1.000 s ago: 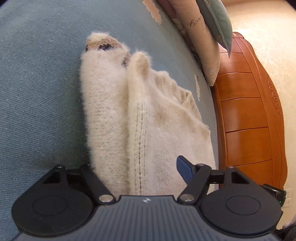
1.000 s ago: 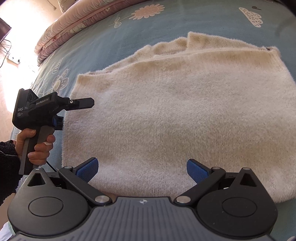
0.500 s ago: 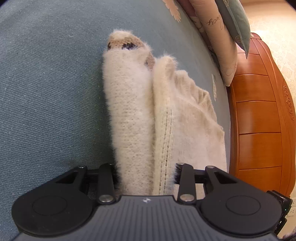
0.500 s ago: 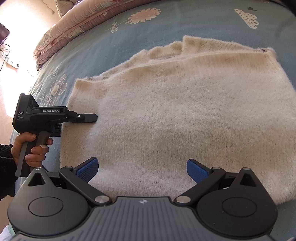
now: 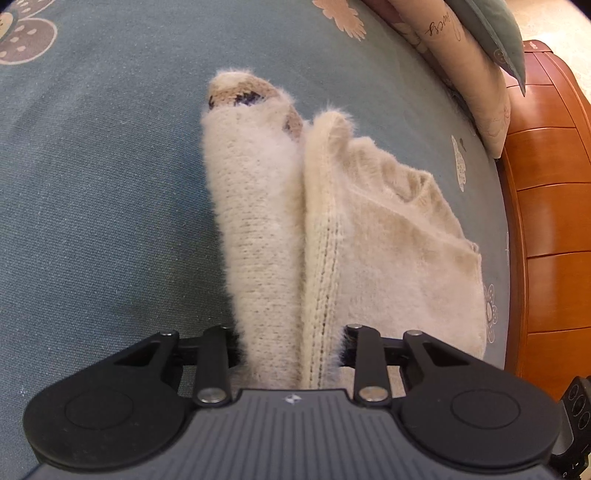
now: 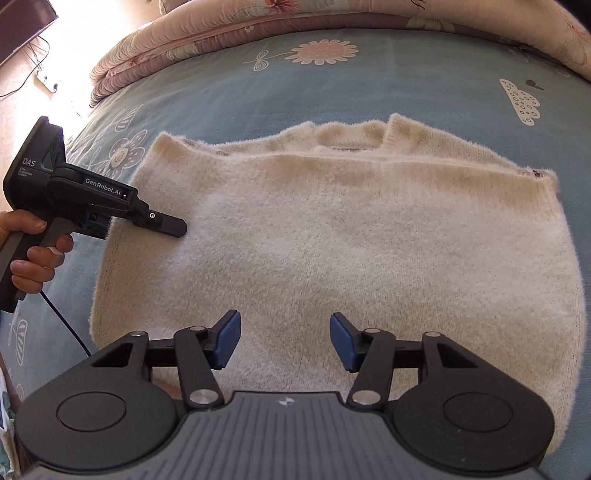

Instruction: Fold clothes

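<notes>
A fluffy cream sweater (image 6: 332, 240) lies flat on the blue bedsheet (image 6: 221, 88), neckline at the far side. In the left wrist view my left gripper (image 5: 291, 350) is shut on the sweater's side edge (image 5: 280, 258), two thick layers bunched between its fingers. A patterned brown cuff (image 5: 240, 92) pokes out at the far end. The right wrist view shows that same left gripper (image 6: 162, 225) in a hand (image 6: 33, 254) at the sweater's left edge. My right gripper (image 6: 284, 332) hovers over the near hem, open, its blue pads (image 6: 229, 336) apart with only fabric beneath.
A rolled pink floral quilt (image 6: 258, 22) lines the far side of the bed. Pillows (image 5: 476, 74) lean on an orange wooden headboard (image 5: 546, 221) at the right of the left wrist view. A black cable (image 6: 66, 321) trails from the left gripper.
My left gripper went from open to shut on the sweater's side edge and lifted it slightly. My right gripper's fingers came closer together, and its view now takes in the neckline.
</notes>
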`<state>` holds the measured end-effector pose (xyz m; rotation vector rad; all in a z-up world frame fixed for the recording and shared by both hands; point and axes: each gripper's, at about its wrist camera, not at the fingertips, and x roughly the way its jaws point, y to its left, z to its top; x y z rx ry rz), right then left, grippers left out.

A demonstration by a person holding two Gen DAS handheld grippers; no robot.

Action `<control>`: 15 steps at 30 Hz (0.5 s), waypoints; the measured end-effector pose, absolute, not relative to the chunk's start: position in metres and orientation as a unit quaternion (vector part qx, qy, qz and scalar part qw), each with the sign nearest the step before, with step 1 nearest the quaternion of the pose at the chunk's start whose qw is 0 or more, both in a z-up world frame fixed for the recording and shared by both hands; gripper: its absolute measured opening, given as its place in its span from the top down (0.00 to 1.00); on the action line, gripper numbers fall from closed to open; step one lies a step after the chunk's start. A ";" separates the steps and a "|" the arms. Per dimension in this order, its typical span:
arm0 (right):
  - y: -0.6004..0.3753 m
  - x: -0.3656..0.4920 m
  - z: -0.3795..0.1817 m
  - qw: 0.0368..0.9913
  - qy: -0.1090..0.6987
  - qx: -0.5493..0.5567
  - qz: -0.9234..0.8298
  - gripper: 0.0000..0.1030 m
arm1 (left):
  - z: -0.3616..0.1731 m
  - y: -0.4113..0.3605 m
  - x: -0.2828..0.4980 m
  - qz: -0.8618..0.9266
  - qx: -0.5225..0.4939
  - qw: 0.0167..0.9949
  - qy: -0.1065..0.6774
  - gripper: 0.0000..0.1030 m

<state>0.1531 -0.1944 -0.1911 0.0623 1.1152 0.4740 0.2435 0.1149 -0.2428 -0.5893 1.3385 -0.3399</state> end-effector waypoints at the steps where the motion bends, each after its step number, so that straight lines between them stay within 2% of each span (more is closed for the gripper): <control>1: -0.195 0.153 -0.191 0.824 0.521 0.023 0.222 0.49 | -0.237 0.113 0.242 -0.153 -0.267 0.732 0.608 0.72; 3: -0.198 0.155 -0.189 0.827 0.516 0.019 0.220 0.52 | -0.224 0.109 0.241 -0.154 -0.266 0.734 0.606 0.72; 6: -0.200 0.160 -0.190 0.830 0.512 0.017 0.221 0.62 | -0.209 0.103 0.240 -0.160 -0.264 0.733 0.606 0.73; 8: -0.199 0.165 -0.192 0.830 0.512 0.015 0.223 0.82 | -0.203 0.100 0.239 -0.163 -0.263 0.731 0.608 0.73; 15: -0.178 0.185 -0.221 0.820 0.527 0.009 0.221 0.83 | -0.183 0.089 0.236 -0.174 -0.260 0.723 0.616 0.73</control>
